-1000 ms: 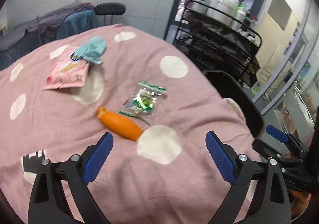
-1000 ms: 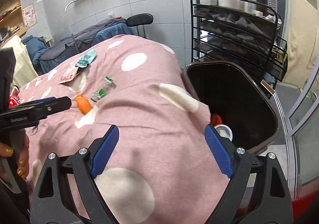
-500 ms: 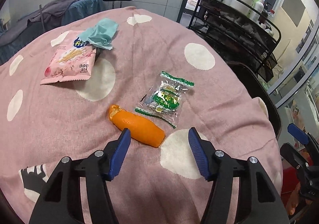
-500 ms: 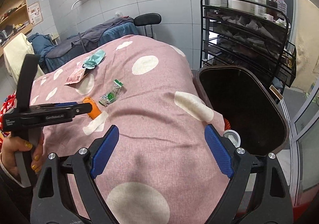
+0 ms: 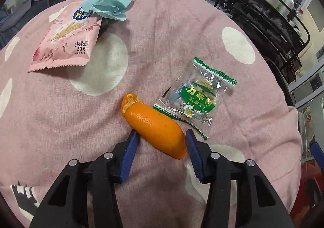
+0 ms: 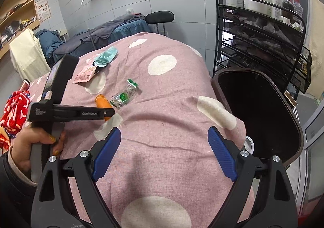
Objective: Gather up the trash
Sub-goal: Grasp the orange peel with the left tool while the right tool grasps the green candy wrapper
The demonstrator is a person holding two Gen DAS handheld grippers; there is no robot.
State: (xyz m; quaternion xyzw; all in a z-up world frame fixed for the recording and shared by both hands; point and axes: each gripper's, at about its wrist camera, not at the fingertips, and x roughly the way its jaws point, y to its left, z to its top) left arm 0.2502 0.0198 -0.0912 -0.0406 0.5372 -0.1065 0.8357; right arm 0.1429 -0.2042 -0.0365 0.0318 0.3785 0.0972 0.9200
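Seen from the left wrist, the left hand-held gripper (image 5: pixel 160 136) had come down and forward over the last second, and its jaws had narrowed from a wide spread to a gap only a little broader than the orange peel (image 5: pixel 154 124), whose near end now lay between the blue pads (image 5: pixel 129 151); the left pad looked to be just touching the peel and the right pad just beside it, so the squeeze was not yet made. The peel rested on the pink spotted cloth (image 5: pixel 60 118) of the table, with the clear green candy wrapper (image 5: pixel 196 98) just to its right, and the pink snack bag (image 5: pixel 64 39) and crumpled blue tissue (image 5: pixel 111 5) well apart at the far left. That closing-in suggested the peel was the next piece of trash to be lifted. Seen from the right wrist, the right hand-held gripper (image 6: pixel 164 157) had barely shifted; it hung wide open and empty over the near edge of the cloth, while the left tool reached in from the left onto the peel (image 6: pixel 101 101). The dark trash bin (image 6: pixel 261 110) stood open at the right, close beside the table, so the carry would probably be a short one.
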